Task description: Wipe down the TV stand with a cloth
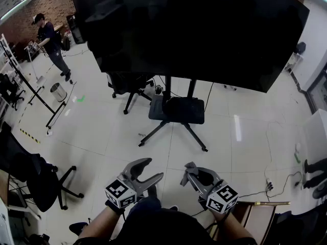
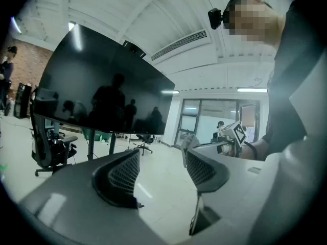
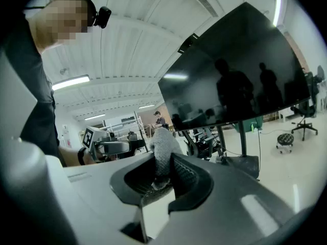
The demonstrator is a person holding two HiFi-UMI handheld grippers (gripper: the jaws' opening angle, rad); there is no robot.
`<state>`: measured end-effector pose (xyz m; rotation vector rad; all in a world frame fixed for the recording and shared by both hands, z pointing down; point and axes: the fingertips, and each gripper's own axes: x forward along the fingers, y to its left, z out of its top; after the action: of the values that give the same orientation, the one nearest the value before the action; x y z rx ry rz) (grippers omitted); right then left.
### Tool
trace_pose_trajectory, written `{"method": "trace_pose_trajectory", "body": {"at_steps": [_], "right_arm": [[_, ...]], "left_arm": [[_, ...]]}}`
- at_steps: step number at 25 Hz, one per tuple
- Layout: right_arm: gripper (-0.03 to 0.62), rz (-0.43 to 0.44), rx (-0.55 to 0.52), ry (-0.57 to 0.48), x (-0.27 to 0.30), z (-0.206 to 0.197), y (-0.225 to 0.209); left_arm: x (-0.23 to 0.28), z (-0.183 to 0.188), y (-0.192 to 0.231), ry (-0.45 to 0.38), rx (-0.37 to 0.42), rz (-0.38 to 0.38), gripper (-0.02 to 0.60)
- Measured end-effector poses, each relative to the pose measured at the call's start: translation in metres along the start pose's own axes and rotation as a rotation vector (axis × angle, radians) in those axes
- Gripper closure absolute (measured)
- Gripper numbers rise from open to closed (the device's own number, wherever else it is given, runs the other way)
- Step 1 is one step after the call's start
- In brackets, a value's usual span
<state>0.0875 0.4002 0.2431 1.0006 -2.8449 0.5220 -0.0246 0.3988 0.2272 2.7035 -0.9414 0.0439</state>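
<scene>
Closest to us, low in the head view, are our two grippers, held side by side above the floor (image 1: pixel 112 131). Our left gripper (image 1: pixel 152 169) has its fingers (image 2: pixel 122 175) spread wide with nothing between them; through the gap we see only pale floor tiles. Our right gripper (image 1: pixel 188 175) has its fingers (image 3: pixel 189 180) closed on the cloth (image 3: pixel 162 147), a grey knitted piece that sticks up past the fingertips as a rounded tuft. In the head view that cloth shows as a small grey bit at the tip of the right gripper.

Ahead of us, the TV stand (image 1: pixel 179 111) rests on the floor, with a dark flat base, splayed legs and two upright posts. It carries a large black TV screen (image 1: pixel 194 29) that fills the top of the head view. Cloth and both grippers are well apart from the stand, touching no part of it.

We also see a black office chair (image 1: pixel 30 172) at the left edge of the floor, another chair (image 1: pixel 127 83) just beside the stand, a metal bin (image 1: pixel 58 92), and a person (image 1: pixel 51 45) standing far off near the brick wall.
</scene>
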Motion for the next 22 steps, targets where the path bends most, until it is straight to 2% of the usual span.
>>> {"method": "trace_pose_trajectory", "body": {"at_steps": [8,16,22], "right_arm": [[0.526,-0.115,-0.013,-0.001,0.09,0.017,-0.046],[0.526,-0.254,0.039,0.019,0.184,0.021,-0.121],[0.525,-0.293,0.085,0.083,0.239,-0.001,-0.173]], "left_arm": [[0.008,0.014,0.089,-0.015,-0.026,-0.047,0.278],[0.023,0.007,0.172,0.036,-0.061,-0.13,0.279],[0.034,-0.008,0.213,0.062,-0.13,-0.112,0.279]]}}
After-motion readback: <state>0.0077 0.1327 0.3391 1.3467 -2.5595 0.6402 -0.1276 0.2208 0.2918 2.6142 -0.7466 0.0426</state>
